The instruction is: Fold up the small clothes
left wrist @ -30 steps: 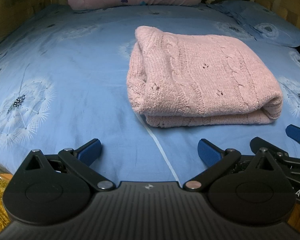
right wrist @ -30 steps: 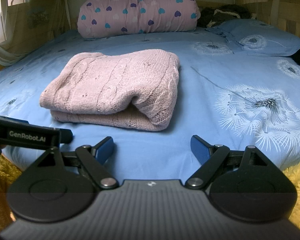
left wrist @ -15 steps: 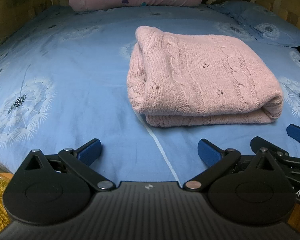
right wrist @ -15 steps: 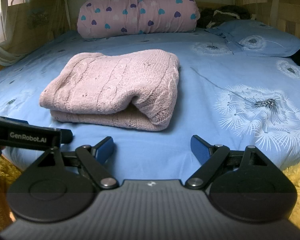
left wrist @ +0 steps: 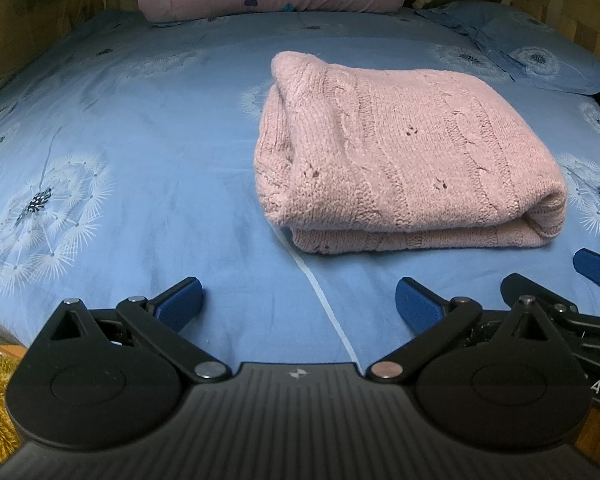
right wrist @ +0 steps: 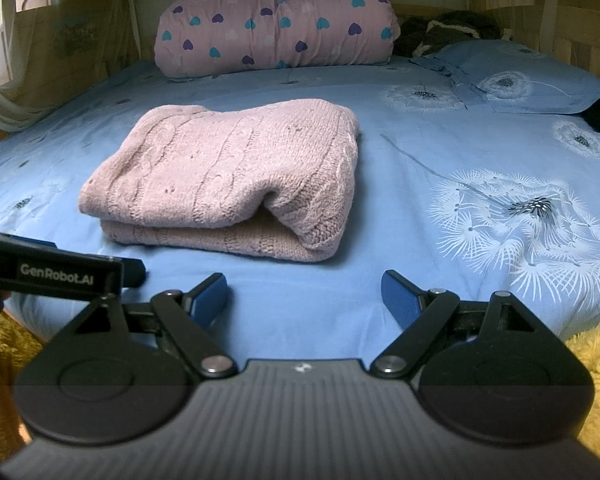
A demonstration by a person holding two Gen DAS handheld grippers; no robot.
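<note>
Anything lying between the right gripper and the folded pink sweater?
No. In the right wrist view, only bare blue bedsheet separates the open right gripper from the sweater.

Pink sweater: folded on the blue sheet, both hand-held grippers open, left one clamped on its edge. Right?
Not quite. The left hand-held gripper holds nothing; its open jaws stand short of the pink sweater, as the left wrist view shows. The rest is right.
</note>
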